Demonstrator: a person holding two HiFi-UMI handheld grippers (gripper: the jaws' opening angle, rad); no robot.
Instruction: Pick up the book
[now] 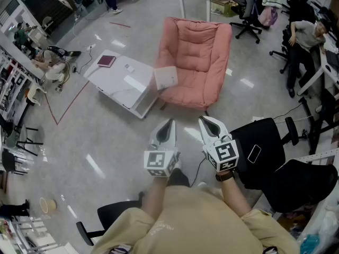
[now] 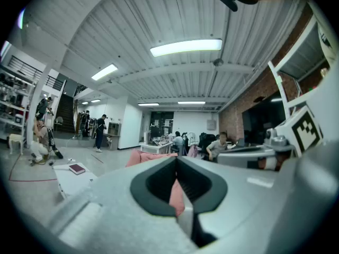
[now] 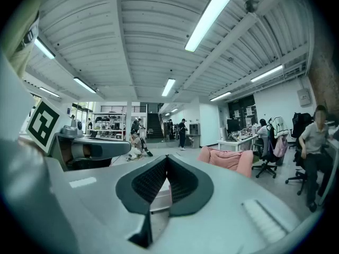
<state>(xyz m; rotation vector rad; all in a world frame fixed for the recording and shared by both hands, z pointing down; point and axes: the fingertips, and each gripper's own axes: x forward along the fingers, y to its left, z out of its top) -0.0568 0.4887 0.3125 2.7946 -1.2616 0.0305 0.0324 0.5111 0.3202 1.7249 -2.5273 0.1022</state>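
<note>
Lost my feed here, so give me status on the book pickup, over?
Left claw and right claw shut, empty. Dark red book flat on white low table, untouched, well ahead. Nothing seen in the way.

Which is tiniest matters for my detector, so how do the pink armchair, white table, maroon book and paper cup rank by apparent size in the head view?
1. pink armchair
2. white table
3. maroon book and paper cup: these look about alike, and the cup lies nearer the camera, so I leave them unranked.
</note>
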